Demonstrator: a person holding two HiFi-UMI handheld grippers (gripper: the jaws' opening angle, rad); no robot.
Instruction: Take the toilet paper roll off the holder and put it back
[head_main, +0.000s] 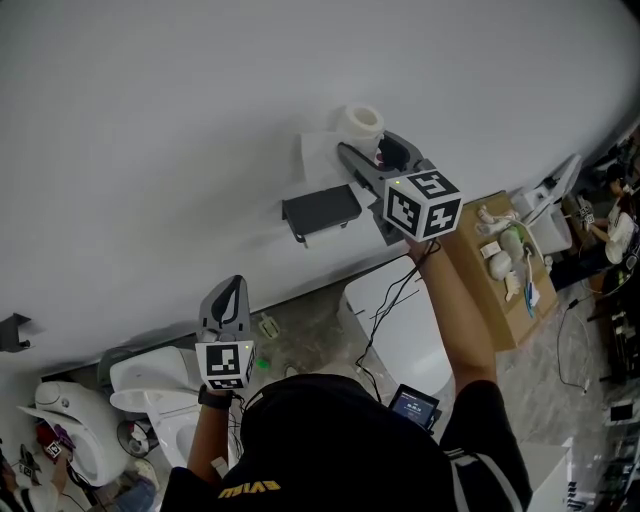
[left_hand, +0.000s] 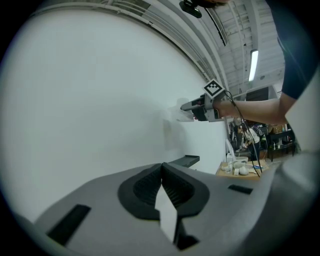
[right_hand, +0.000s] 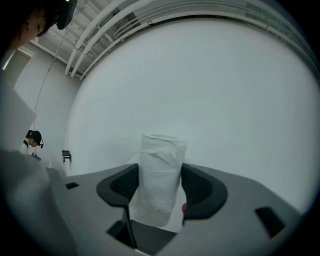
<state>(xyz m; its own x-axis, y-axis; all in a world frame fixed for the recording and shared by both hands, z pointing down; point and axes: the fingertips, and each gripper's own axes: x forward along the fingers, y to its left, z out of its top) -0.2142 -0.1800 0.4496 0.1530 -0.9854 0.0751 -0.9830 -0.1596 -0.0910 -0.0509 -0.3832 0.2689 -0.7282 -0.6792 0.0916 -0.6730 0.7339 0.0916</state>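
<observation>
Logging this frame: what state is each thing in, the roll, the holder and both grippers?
toilet paper roll: off the holder, clamped between two jaws, a loose sheet hanging from it.
holder: on the wall, empty.
right gripper: shut on the toilet paper roll, beside the holder, close to the wall.
left gripper: shut, nothing between its jaws.

Grey plastic left gripper (left_hand: 162, 169) in the foreground, jaws meeting tip to tip. Just beyond the tips, a dark grey flat shelf (left_hand: 186, 160) fixed to a plain white wall (left_hand: 100, 100). Above the shelf, the grey right gripper (left_hand: 186, 106) with its black-and-white marker cube, held level by a bare forearm (left_hand: 255, 109). Right of the shelf, a brown desk (left_hand: 225, 172) bearing small pale objects (left_hand: 240, 170).
</observation>
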